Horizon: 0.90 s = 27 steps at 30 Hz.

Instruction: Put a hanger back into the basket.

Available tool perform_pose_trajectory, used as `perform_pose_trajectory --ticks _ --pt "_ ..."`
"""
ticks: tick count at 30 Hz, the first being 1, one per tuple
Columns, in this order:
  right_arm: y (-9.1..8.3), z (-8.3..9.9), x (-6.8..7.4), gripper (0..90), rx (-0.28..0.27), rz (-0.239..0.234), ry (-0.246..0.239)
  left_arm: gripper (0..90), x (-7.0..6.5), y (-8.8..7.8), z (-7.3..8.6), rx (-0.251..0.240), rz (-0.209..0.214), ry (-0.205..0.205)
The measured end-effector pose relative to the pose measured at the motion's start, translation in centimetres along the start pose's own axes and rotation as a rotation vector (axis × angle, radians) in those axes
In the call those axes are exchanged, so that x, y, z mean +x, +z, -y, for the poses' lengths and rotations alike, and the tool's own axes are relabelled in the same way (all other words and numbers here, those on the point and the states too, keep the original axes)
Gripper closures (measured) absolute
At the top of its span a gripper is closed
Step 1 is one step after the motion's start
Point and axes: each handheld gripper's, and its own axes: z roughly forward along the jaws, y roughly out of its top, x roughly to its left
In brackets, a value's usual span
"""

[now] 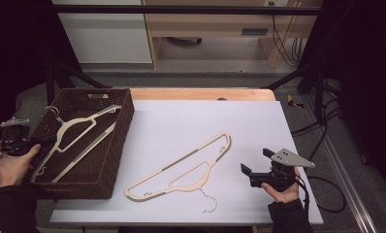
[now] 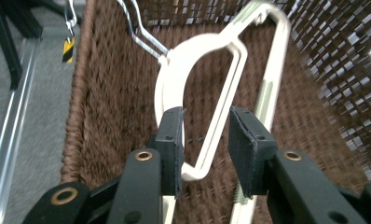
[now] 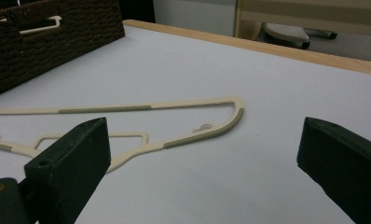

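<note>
White table top (image 1: 288, 131) is sitting under a brown wicker basket (image 1: 118, 160) at the left. Left gripper (image 2: 205, 140) is reaching in, jaws apart around the hanger (image 2: 230, 79) inside, probably to grab it. Right gripper (image 1: 258, 161) is waiting wide open near the second hanger (image 1: 181, 167).

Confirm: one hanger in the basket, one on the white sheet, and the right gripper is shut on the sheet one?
Not quite. The right gripper is open and clear of the hanger on the sheet, per the right gripper view. The other hanger is in the basket.
</note>
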Motion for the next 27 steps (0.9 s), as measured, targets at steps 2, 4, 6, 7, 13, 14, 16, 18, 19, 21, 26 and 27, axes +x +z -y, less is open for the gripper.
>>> perform_pose_trajectory --ticks 2,4,6,7,13,14,16,18,19,21,26,27 --pt "-0.1 0.0 0.1 3.2 -0.002 0.004 0.007 61.9 -0.5 -0.9 -0.2 -0.058 0.028 0.003" --pt "-0.1 -0.1 0.1 3.3 -0.003 0.004 0.009 55.8 -1.3 -1.9 -0.4 -0.114 0.047 0.014" --pt "-0.1 -0.1 0.1 3.4 -0.007 0.003 0.002 49.5 -2.2 -2.9 -0.6 -0.184 0.073 0.016" --pt "-0.1 -0.1 0.2 3.4 -0.007 0.001 0.003 46.5 -2.7 -3.3 -0.7 -0.217 0.086 0.021" --pt "-0.2 -0.3 0.5 3.8 -0.018 -0.003 0.005 26.2 -6.4 -5.2 -1.2 -0.381 0.169 0.066" --pt "-0.2 -0.4 0.5 3.9 -0.017 -0.003 0.006 22.5 -7.2 -5.3 -1.1 -0.404 0.181 0.074" --pt "-0.1 -0.4 0.7 4.2 -0.014 -0.008 0.006 15.9 -8.9 -5.3 -1.1 -0.42 0.205 0.096" --pt "0.0 -0.5 0.9 4.4 -0.009 -0.012 0.007 12.5 -10.7 -5.2 -1.0 -0.436 0.244 0.109" --pt "0.0 -0.5 1.0 4.5 -0.005 -0.016 0.003 10.9 -11.6 -5.0 -1.0 -0.441 0.264 0.115" --pt "0.1 -0.6 1.3 4.9 -0.006 -0.021 0.003 9.0 -13.5 -4.7 -0.8 -0.448 0.298 0.136" --pt "0.7 -0.7 2.1 5.6 0.013 -0.046 0.005 7.6 -18.0 -3.3 -0.2 -0.427 0.363 0.203" --pt "0.8 -0.7 2.2 5.6 0.018 -0.048 0.006 7.3 -18.9 -2.9 0.0 -0.416 0.377 0.213"
